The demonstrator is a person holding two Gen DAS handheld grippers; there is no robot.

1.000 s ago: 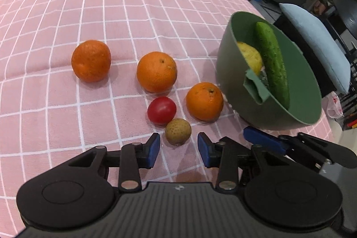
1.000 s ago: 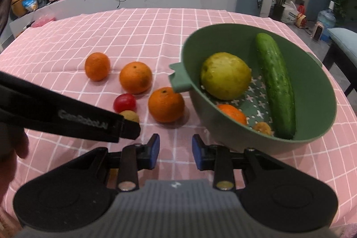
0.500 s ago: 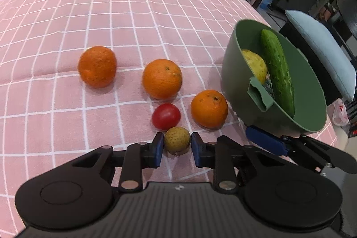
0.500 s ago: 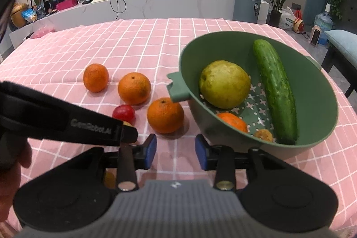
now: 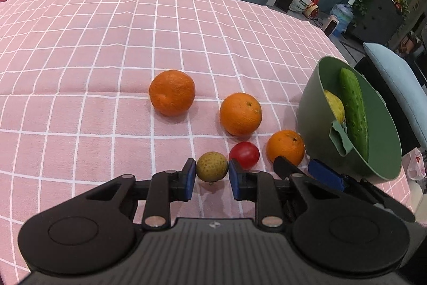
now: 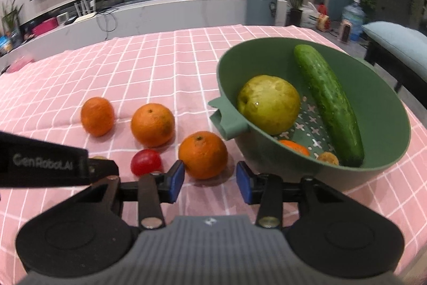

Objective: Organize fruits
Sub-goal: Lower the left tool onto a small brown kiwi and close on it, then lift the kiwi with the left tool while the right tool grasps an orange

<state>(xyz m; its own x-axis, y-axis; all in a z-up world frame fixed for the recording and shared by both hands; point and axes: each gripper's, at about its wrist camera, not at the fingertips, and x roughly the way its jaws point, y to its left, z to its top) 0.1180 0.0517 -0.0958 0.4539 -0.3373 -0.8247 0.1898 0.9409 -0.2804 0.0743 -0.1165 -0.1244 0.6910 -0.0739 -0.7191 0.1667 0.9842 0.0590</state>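
Observation:
My left gripper (image 5: pixel 212 176) is shut on a small yellow-green fruit (image 5: pixel 212 166) and holds it just above the pink checked cloth. Three oranges (image 5: pixel 172 96) (image 5: pixel 240 114) (image 5: pixel 285 147) and a red tomato (image 5: pixel 244 154) lie on the cloth beside it. My right gripper (image 6: pixel 210 182) is open and empty, just short of the nearest orange (image 6: pixel 202 154). The green bowl (image 6: pixel 379 151) to its right holds a cucumber (image 6: pixel 329 103), a pale green fruit (image 6: pixel 268 104), a small orange (image 6: pixel 295 146) and a small brown fruit (image 6: pixel 328 158).
The left gripper's black arm (image 6: pixel 42 163) crosses the lower left of the right wrist view. The table's right edge runs just past the bowl (image 5: pixel 315 103), with a light blue cushion (image 5: pixel 397 82) beyond it. A white counter stands behind the table.
My left gripper has closed on the small yellow-green fruit and lifted it slightly to the left of the tomato. My right gripper has opened wider and moved towards the nearest orange.

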